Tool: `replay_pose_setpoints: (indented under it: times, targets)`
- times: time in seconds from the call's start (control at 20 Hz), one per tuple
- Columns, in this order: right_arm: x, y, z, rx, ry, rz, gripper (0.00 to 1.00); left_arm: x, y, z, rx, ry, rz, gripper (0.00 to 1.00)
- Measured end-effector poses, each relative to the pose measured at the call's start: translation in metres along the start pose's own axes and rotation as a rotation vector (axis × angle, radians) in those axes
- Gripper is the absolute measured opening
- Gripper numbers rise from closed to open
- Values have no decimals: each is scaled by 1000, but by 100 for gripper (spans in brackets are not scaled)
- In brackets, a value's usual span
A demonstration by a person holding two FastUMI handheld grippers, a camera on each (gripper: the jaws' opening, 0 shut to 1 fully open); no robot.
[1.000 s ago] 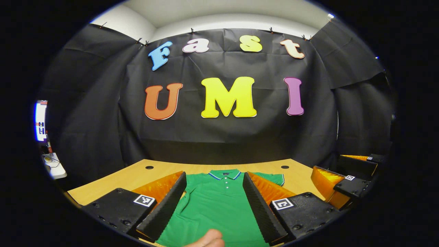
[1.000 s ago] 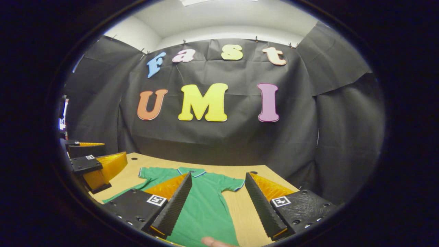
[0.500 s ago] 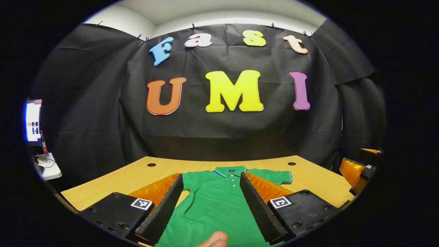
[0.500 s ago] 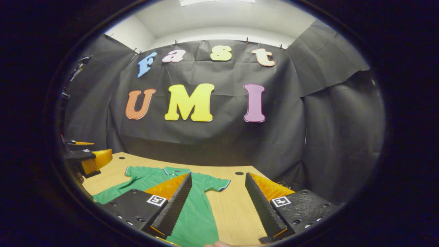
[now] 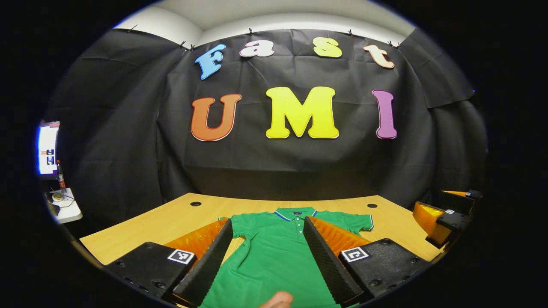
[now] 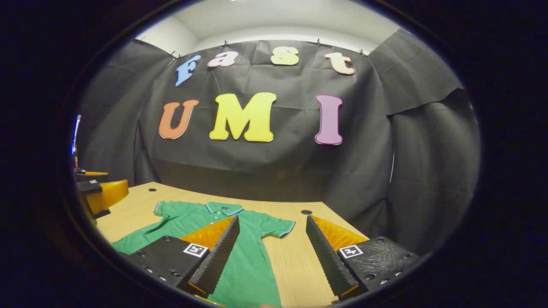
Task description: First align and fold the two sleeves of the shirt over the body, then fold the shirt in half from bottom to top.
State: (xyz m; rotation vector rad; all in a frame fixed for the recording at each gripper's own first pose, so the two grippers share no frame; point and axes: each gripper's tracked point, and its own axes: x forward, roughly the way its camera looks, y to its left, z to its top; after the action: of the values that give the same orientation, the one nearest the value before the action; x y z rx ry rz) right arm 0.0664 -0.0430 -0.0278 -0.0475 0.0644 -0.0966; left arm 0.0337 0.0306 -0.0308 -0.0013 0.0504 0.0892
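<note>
A green polo shirt lies flat and face up on the wooden table, collar at the far end and both short sleeves spread out. My left gripper hovers open above the shirt's body, its fingers either side of the collar area. A person's fingertip shows at the bottom edge. Farther right, the right gripper hangs over the table's edge. In the right gripper view the shirt lies left of centre, and my right gripper is open above its right sleeve and bare table. The left gripper is at far left.
Two round cable holes sit near the table's far edge, close to the cloth wall. Beyond the table's left end stand a lit screen and a small white stand. Bare wood surrounds the shirt on both sides.
Both hands drifted slightly, so the views shifted. The right gripper moved away to the right of the shirt, then eased back a little. Both grippers stayed open and the shirt lies unchanged.
</note>
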Motion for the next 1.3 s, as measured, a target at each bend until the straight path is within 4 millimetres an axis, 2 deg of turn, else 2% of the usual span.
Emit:
replay_pose_setpoints:
  times: [0.1,0.2,0.45,0.5,0.55,0.7,0.9,1.0,1.05,1.15,1.2,1.3]
  targets:
    - [34,-1,1,-13,16,-21,95,3,1,-1,1,0,5,100]
    - [71,0,-8,-3,56,-20,96,8,1,-3,3,-2,6,100]
    - [166,-6,-65,42,234,-59,95,19,3,-9,31,-14,23,100]
    - [181,-11,-79,62,278,-87,97,20,3,-11,37,-13,26,100]
    - [197,-14,-91,85,319,-106,95,22,3,-13,40,-10,25,100]
    - [231,-26,-125,163,415,-160,96,25,-3,-17,39,-4,10,100]
    - [252,-27,-155,199,515,-178,87,31,3,-23,31,12,12,100]
    - [255,-25,-169,203,554,-172,91,34,8,-25,22,20,21,100]
    - [257,-27,-174,197,567,-172,87,35,11,-26,18,24,27,100]
    - [257,-25,-187,183,607,-161,86,37,14,-28,11,30,36,100]
    - [262,-25,-182,178,579,-150,84,38,14,-29,8,33,38,100]
    - [265,-25,-182,183,587,-138,75,39,15,-32,1,42,37,100]
